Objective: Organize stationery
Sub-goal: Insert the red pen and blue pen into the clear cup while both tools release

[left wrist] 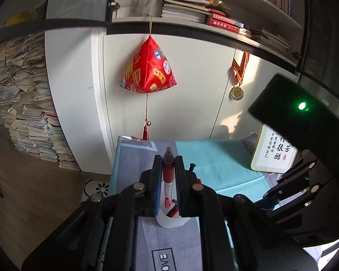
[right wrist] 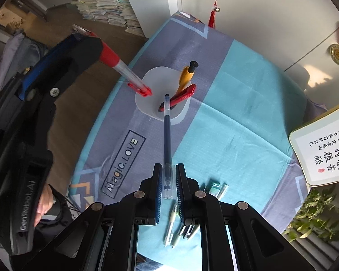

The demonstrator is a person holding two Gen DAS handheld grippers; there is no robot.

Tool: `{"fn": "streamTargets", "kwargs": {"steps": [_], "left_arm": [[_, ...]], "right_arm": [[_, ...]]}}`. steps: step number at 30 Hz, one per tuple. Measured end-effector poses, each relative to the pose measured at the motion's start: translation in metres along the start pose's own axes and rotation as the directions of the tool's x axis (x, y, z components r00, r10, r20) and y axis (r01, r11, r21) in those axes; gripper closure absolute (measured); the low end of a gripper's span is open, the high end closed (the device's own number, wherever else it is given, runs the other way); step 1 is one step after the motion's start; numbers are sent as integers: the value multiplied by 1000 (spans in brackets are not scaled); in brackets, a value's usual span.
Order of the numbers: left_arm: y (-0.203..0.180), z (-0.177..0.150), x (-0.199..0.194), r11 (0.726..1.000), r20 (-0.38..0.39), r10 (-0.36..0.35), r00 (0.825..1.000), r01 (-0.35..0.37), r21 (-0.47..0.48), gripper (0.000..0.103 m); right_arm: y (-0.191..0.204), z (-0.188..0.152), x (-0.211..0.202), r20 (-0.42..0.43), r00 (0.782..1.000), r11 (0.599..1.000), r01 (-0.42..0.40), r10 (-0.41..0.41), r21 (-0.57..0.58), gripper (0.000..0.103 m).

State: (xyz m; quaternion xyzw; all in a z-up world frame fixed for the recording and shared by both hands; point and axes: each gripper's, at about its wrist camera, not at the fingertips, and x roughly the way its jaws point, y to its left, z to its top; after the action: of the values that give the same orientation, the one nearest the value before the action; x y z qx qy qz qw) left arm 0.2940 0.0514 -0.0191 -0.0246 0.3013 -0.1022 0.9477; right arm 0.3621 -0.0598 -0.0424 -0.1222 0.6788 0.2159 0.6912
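A white pen cup (right wrist: 147, 103) stands on the cloth-covered table (right wrist: 237, 124); it holds a yellow pen (right wrist: 185, 79) and a red utility knife (right wrist: 180, 97). My left gripper (left wrist: 168, 164) is shut on a red pen (left wrist: 168, 174), which also shows in the right wrist view (right wrist: 122, 67), its clip end down over the cup (left wrist: 169, 221). My right gripper (right wrist: 168, 176) is shut on a blue pen (right wrist: 166, 135) whose far end reaches over the cup's rim. Several loose pens (right wrist: 180, 225) lie on the cloth under my right gripper.
A framed calligraphy board (right wrist: 323, 153) stands at the table's right. A red hanging ornament (left wrist: 148, 70) and a medal (left wrist: 236, 93) hang on the white cabinet behind. Stacks of papers (left wrist: 27, 103) stand on the floor at left. A green plant (right wrist: 316, 216) is at lower right.
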Motion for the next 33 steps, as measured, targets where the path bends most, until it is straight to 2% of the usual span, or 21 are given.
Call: {"fn": "streamTargets", "kwargs": {"steps": [4, 9, 15, 16, 18, 19, 20, 23, 26, 33], "left_arm": [[10, -12, 21, 999, -50, -17, 999, 15, -40, 94], [8, -21, 37, 1000, -99, -12, 995, 9, -29, 94], [8, -25, 33, 1000, -91, -2, 996, 0, -27, 93], [7, -25, 28, 1000, -83, -2, 997, 0, -23, 88], [7, -26, 19, 1000, -62, 1, 998, -3, -20, 67], [6, -26, 14, 1000, -48, 2, 999, -3, -22, 43], [6, -27, 10, 1000, -27, 1, 1000, -2, -25, 27], [4, -30, -3, 999, 19, 26, 999, -26, -21, 24], [1, -34, -7, 999, 13, 36, 999, -36, -13, 24], [-13, -52, -21, 999, 8, 39, 999, -39, 3, 24]], "right_arm": [[-5, 8, 6, 1, 1000, 1000, -29, 29, 11, 90], [-13, 16, 5, 41, 997, 997, -66, 64, 41, 90], [-14, 20, 6, 106, 991, 995, -86, 80, 48, 90], [-16, 19, 4, 124, 988, 994, -97, 91, 46, 90], [-18, 12, -2, 156, 984, 994, -95, 86, 51, 90], [-20, 9, -4, 172, 982, 995, -87, 77, 53, 90], [-20, 3, -5, 181, 982, 996, -70, 59, 54, 90], [-22, -12, 0, 180, 983, 998, -40, 30, 54, 90], [-27, -29, 11, 164, 986, 998, -8, -1, 59, 90], [-44, -69, 47, 151, 989, 995, -7, -9, 102, 90]]}}
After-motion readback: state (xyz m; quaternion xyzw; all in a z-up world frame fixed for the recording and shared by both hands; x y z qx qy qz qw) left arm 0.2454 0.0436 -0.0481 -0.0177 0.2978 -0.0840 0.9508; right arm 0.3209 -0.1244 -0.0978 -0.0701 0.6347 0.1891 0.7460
